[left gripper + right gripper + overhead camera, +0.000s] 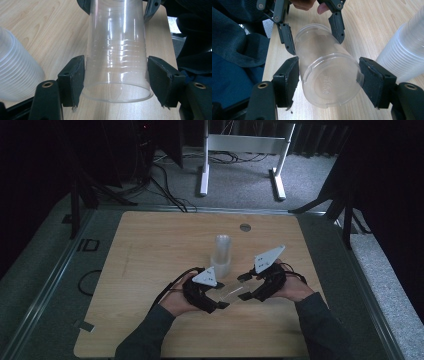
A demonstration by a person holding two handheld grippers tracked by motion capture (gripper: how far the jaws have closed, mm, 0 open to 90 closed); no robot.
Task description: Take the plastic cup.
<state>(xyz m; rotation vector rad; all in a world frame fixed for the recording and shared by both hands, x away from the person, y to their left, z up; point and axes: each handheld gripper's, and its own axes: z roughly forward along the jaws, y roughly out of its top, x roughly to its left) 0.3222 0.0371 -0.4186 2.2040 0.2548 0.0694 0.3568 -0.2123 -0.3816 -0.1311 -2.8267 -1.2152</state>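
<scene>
A clear plastic cup [231,291] lies on its side just above the wooden table [150,250], spanning the gap between my two grippers. My left gripper [116,80] is shut on the cup [115,50] near its open rim, a pad pressing each side. My right gripper [328,77] is shut on the base end of the cup [329,82], and both pads touch its wall. In the high view the left gripper [220,299] and right gripper [245,287] face each other near the table's front middle. Each gripper view shows the other gripper's jaws at the cup's far end.
A tall stack of clear cups [221,255] stands upright just behind the grippers, also close by as the stack [15,75] and the stack [407,50]. A small grey disc [245,227] sits near the table's far edge. White frame legs [240,150] and cables lie on the floor beyond.
</scene>
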